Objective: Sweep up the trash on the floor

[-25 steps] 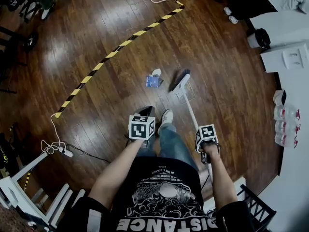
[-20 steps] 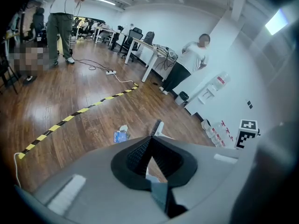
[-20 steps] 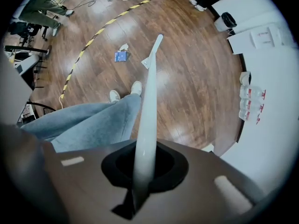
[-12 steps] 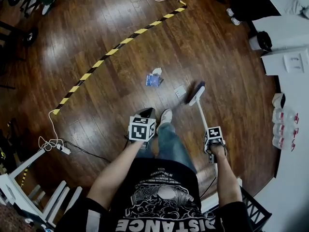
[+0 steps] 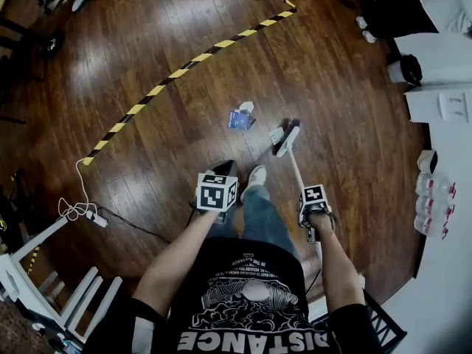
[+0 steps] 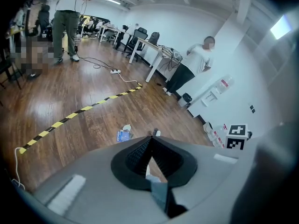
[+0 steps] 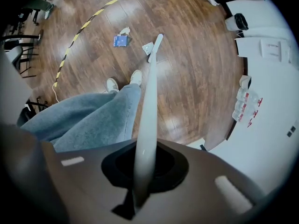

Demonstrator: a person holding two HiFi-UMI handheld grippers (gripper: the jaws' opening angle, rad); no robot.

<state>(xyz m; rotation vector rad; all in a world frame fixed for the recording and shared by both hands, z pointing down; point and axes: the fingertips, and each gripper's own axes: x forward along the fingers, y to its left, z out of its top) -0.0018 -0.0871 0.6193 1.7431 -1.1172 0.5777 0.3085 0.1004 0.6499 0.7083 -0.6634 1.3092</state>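
My right gripper (image 5: 313,211) is shut on the white broom handle (image 7: 148,111), which slants forward and down to the floor. The dark broom head (image 5: 288,139) rests on the wood floor, touching a small white card (image 5: 276,134). Further left lie a blue packet (image 5: 237,120) and a crumpled white scrap (image 5: 246,107); the right gripper view also shows the packet (image 7: 120,41) and the card (image 7: 147,47). My left gripper (image 5: 220,172) hovers above the person's shoe (image 5: 255,177), jaws shut, tips touching, with nothing visible in them (image 6: 152,139). The packet (image 6: 123,135) lies ahead of it.
A yellow-black cable cover (image 5: 184,68) crosses the floor and ends at a power strip (image 5: 96,217). White frames (image 5: 44,286) stand at lower left. A counter with bottles (image 5: 431,205) and a bin (image 5: 404,70) line the right. People (image 6: 194,64) stand by desks.
The broom head swung out to the right past the white card, then came back left against it. The left gripper has held its place.
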